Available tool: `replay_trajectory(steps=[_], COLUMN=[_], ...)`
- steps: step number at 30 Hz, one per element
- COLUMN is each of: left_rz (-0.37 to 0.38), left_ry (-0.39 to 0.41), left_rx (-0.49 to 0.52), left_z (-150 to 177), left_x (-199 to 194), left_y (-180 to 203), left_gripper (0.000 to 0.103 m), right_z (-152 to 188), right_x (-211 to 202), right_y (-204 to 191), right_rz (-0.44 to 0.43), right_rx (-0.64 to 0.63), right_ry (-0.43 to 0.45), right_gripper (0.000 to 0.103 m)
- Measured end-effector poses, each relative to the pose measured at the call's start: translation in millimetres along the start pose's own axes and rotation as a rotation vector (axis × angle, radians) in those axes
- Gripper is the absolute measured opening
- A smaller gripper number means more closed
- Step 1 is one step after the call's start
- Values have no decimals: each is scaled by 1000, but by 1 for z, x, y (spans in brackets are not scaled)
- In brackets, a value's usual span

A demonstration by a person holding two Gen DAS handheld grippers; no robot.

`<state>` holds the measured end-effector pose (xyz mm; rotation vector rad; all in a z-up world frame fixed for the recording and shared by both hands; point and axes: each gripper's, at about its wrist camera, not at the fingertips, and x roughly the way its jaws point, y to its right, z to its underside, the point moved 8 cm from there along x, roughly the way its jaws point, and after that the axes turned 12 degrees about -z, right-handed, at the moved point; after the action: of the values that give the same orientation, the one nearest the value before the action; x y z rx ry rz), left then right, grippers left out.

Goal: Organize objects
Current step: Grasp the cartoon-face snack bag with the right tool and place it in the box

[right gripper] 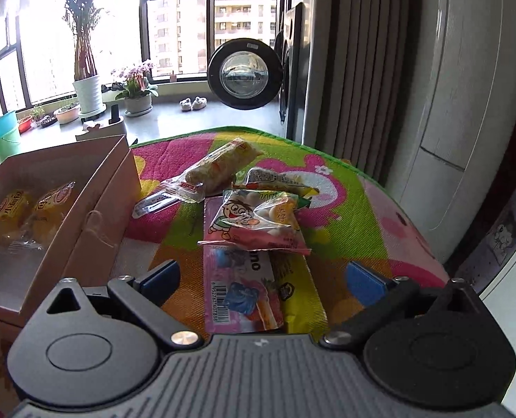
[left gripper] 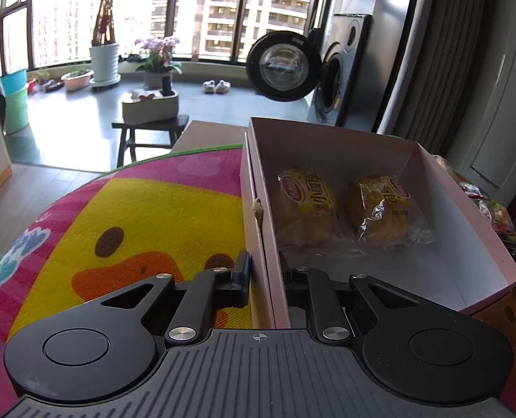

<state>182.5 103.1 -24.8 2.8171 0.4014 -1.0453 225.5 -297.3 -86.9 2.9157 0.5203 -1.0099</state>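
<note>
The pink box (left gripper: pixel 449 209) at centre right holds two bread packs (left gripper: pixel 306 205) with yellow Chinese-printed labels. The left gripper (left gripper: pixel 263 278) is clamped on its near wall. In the right view, the right gripper (right gripper: pixel 263 275) is spread wide around the pink barcoded packet (right gripper: pixel 240 292), lower centre, with a cartoon-boy snack bag (right gripper: pixel 254 223) overlapping it on the colourful mat (right gripper: pixel 362 216).

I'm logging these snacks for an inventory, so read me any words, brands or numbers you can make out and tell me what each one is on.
"小面包": yellow label of the left clear-wrapped bread roll in the pink cardboard box.
"mo", end of a cut-off word: flat pink snack packet between the right gripper fingers.
Barcode digits on that packet: too blurred to read reliably.
Print on the cartoon-boy clear snack bag: not legible.
</note>
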Motion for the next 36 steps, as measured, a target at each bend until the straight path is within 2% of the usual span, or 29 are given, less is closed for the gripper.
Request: replay_trajectory(steps=[4,8,10,13,16,20,25,29,33,36], left_rz=[-2,-4,-9,-10,-7,-8,-8,-7,-6,-6], left_ry=[-1,-2,-2,-2,-1,0,-1,1,2,2], left_rx=[-5,-3,6,14,13,12,12,10,1,2], left_z=[0,0,1,1,2,2,2,2,1,1], left_x=[1,1,1,0,0,-1,-1,-1,-2,-3], left_y=[0,0,1,2,1,1,1,1,1,1], left_gripper=[16,16,15,16,16,16,16,16,16,16], right_z=[-14,-35,-39,-36,-35,-27,-4,27,68,72], right_x=[-5,15,34,51,40,6,-47,-80,-101,-115], right_y=[0,6,8,6,-1,-15,-33,-54,-91,-121], right_rz=[-3,-28,-31,-39,-30,-55,-127,-207,-301,-388], right_rx=[-16,59,79,82,48,-14,-50,-61,-103,-137], right_ry=[31,36,2,-55,-33,-20,-44,-111,-203,-207], right_gripper=[90,90,89,66,57,57,57,57,57,57])
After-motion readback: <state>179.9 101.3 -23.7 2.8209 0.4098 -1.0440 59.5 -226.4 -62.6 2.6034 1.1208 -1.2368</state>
